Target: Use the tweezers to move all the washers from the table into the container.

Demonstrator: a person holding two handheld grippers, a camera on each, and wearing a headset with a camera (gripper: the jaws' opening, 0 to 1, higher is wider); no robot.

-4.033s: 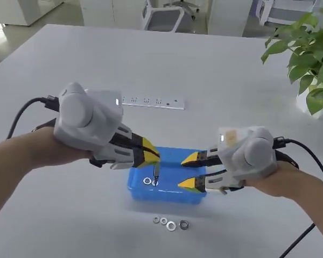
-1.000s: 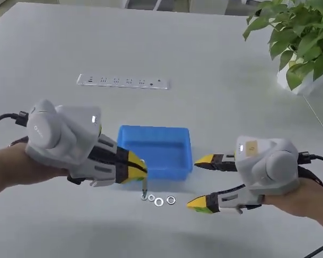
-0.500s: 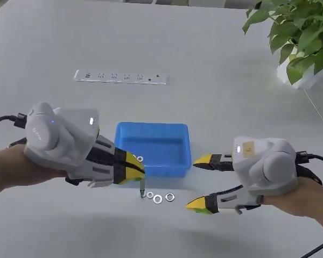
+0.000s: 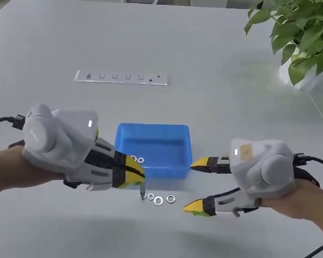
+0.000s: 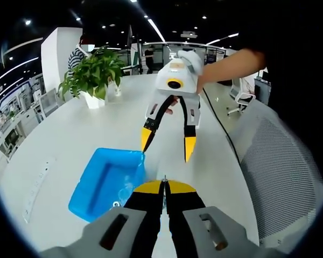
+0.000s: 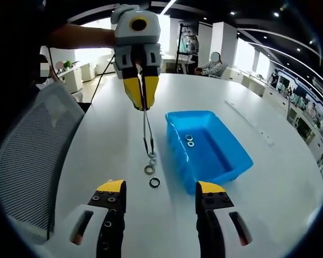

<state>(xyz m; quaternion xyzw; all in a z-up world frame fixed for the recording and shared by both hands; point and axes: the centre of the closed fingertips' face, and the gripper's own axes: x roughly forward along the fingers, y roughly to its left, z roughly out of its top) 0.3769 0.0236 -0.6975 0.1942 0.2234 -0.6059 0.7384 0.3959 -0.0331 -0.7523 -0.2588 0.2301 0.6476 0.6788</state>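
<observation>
Our left tongs (image 4: 138, 174) clench the tweezers (image 4: 142, 192) at three washers (image 4: 159, 200) beside the blue container (image 4: 152, 128); right tongs (image 4: 189, 186) released, power strip (image 4: 121, 78) beyond.

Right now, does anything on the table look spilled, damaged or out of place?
Nothing stands out. The blue container sits flat and whole, with two washers inside. Three washers lie in a short row on the table beside it, where the tweezers in the left gripper point down at them.
</observation>
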